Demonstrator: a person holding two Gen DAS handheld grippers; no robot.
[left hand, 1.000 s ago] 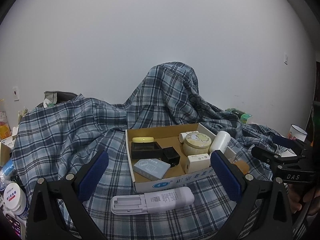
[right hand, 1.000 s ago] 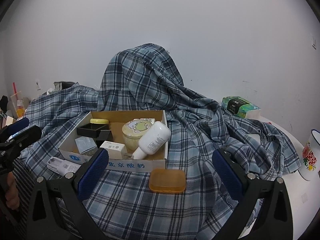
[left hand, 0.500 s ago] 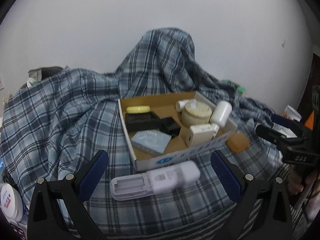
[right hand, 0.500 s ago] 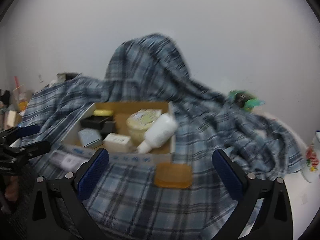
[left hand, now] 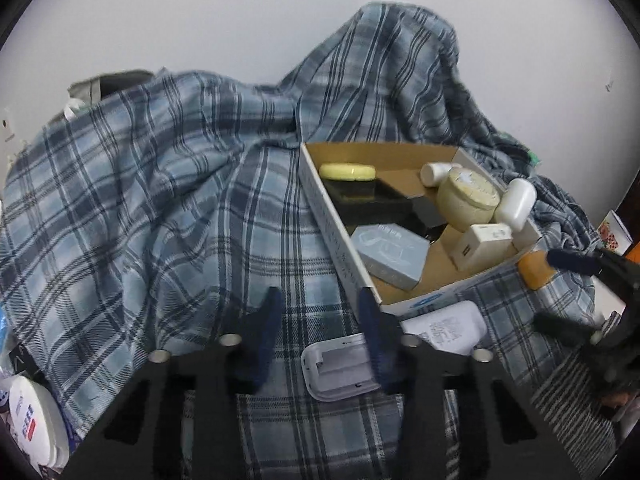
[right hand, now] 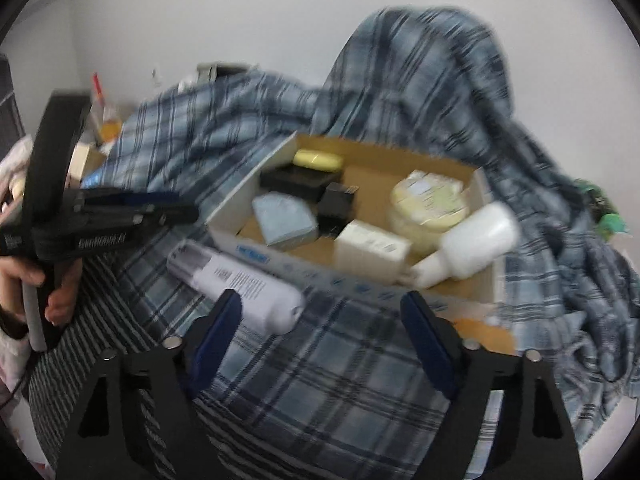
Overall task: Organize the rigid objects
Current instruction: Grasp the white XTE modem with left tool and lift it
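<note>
The long white plastic device with an open battery bay lies flat on the blue plaid blanket that covers the bench, just in front of the shallow brown cardboard box, its near end between and just beyond the tips of the left gripper. It looks stiff, light and smooth-skinned, so I judge it will slip if pinched at its rounded end; a hold across the narrow width near the middle, on the flat long sides, seems safest. The left jaws have just been closing and now stand narrow with only blanket between them, pressing on nothing. The flat amber-orange soap-like bar lies on the blanket by the box's right front corner, partly hidden in the blurred right wrist view; it is probably hard and a little slick, best taken across its short sides. The right gripper has also just been closing its jaws, which stand partly open and empty over the blanket. The box is crowded with a cream round tin, a white bottle and small cartons, though bare cardboard floor shows at the front middle. The low front wall must be cleared, and the soft blanket folds may snag a low approach.
</note>
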